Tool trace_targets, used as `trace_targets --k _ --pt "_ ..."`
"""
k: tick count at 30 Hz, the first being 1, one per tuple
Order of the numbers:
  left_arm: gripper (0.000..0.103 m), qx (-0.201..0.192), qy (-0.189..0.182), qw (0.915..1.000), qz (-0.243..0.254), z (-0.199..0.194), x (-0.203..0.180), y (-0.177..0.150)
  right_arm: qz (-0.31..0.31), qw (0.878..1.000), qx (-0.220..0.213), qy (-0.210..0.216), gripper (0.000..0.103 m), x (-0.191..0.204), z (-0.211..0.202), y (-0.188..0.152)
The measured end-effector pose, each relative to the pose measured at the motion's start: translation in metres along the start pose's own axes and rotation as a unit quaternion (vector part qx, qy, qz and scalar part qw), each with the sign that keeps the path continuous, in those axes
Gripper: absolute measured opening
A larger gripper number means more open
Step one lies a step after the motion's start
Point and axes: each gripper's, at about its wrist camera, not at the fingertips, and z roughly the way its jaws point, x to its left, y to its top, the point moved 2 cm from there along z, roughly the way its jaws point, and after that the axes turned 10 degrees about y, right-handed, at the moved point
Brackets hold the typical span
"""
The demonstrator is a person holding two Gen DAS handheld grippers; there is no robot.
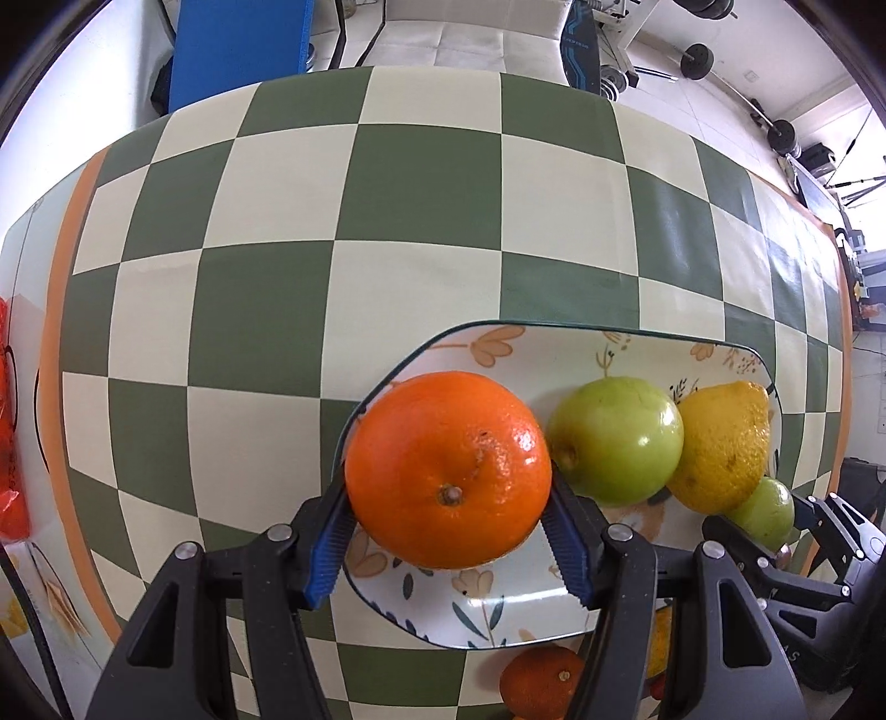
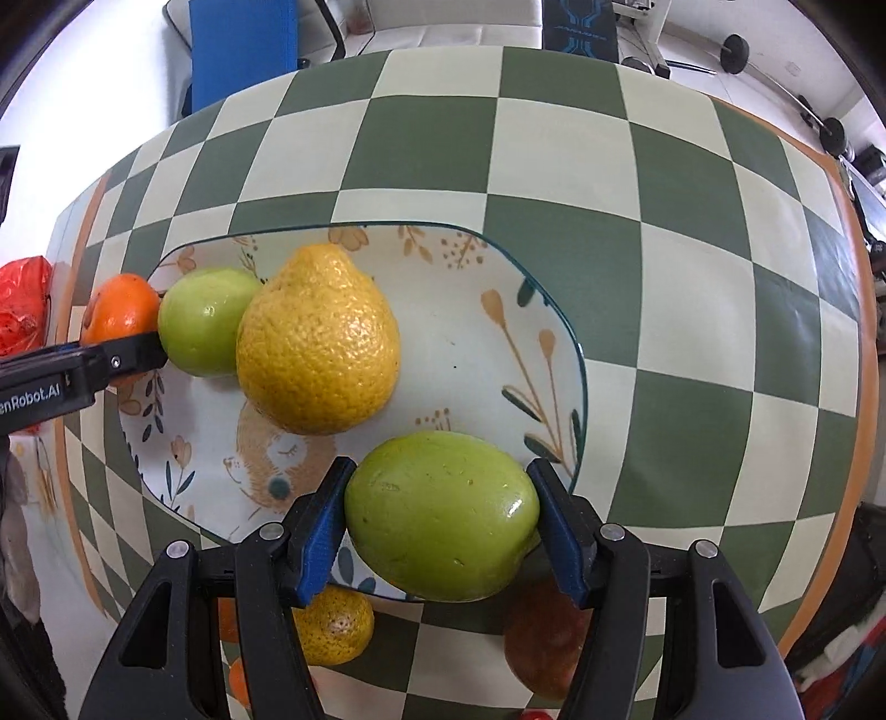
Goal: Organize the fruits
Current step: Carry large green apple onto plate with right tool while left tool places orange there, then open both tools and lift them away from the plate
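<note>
Both grippers are delivering: the left gripper (image 1: pixel 448 531) pinches the orange (image 1: pixel 448 471) over the plate (image 2: pixel 443 343), the right gripper (image 2: pixel 440 529) clamps a green fruit (image 2: pixel 443 515) there. Next, probably lower and release.

A green-and-cream checked tablecloth (image 1: pixel 387 232) with an orange border covers the table. Beyond its far edge stand a blue panel (image 1: pixel 238 50) and a white cushioned seat (image 1: pixel 459 39) on pale floor tiles. Barbell weights (image 1: pixel 698 58) lie at the right, in bright, even light.
</note>
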Motion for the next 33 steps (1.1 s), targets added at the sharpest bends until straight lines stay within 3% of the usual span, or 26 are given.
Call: trace_targets --k 6,11,13,15,16,19,24,33 --pt "0.061 0.009 0.001 1.0 0.002 0.006 -0.003 0.004 0.004 1.0 0.012 0.003 0.069 -0.001 0.004 0.001" --pt "0.063 0.011 -0.005 0.9999 -0.003 0.008 -0.001 0.004 0.017 1.0 0.005 0.002 0.084 0.0 -0.001 0.003" --pt "0.069 0.007 -0.005 0.9999 -0.008 0.007 0.0 0.003 0.021 1.0 0.001 0.0 0.09 0.002 -0.003 0.005" --pt "0.089 0.001 -0.006 0.9999 -0.014 0.003 0.003 0.001 0.026 1.0 -0.003 -0.007 0.093 0.0 -0.008 0.003" --pt "0.093 -0.003 -0.005 0.9998 -0.016 0.001 0.004 0.0 0.028 1.0 -0.005 -0.011 0.093 0.0 -0.01 0.001" --pt "0.094 -0.012 -0.009 0.9995 -0.028 -0.009 0.008 -0.006 0.03 0.999 -0.01 -0.023 0.094 0.001 -0.018 -0.004" --pt "0.094 -0.048 0.015 0.9982 -0.033 -0.032 0.012 -0.033 0.036 0.999 -0.031 -0.023 0.094 0.008 -0.037 -0.025" --pt "0.094 -0.132 0.064 0.9886 -0.031 -0.086 0.015 -0.109 0.031 0.995 -0.089 -0.045 0.094 0.035 -0.075 -0.066"
